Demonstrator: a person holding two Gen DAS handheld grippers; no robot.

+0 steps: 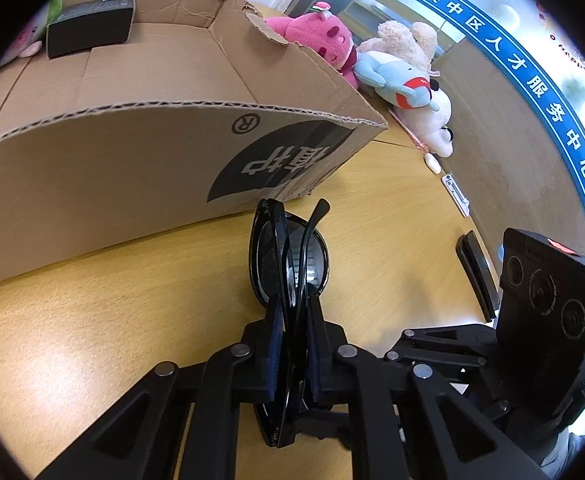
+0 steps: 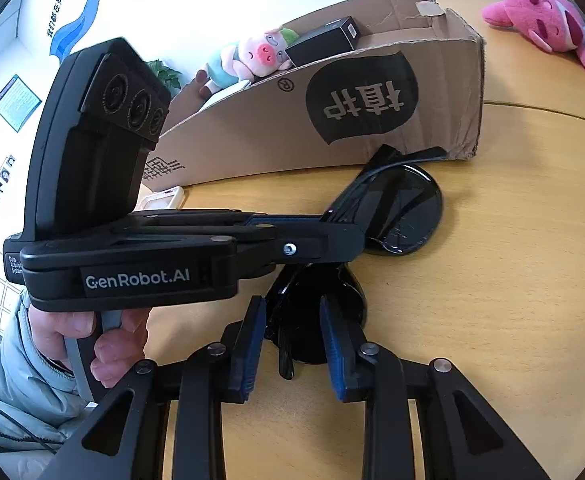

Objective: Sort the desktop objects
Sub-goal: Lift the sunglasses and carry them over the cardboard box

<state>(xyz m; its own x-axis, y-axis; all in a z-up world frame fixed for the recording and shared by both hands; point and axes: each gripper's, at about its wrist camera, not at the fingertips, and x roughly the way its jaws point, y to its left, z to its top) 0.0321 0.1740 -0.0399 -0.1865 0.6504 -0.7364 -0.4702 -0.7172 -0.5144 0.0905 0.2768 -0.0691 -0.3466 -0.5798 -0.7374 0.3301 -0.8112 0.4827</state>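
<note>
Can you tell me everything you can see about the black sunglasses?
The sunglasses are glossy black, plastic by the look, with dark rounded lenses and folded arms. They stand on edge on the wooden table, just in front of the cardboard box. The left gripper is shut on them at the middle, one blue pad on each side. The right gripper has its pads either side of the nearer lens.

Black left gripper [image 2: 342,222], seemingly pale-blue padded sleeve [image 2: 8,372].
</note>
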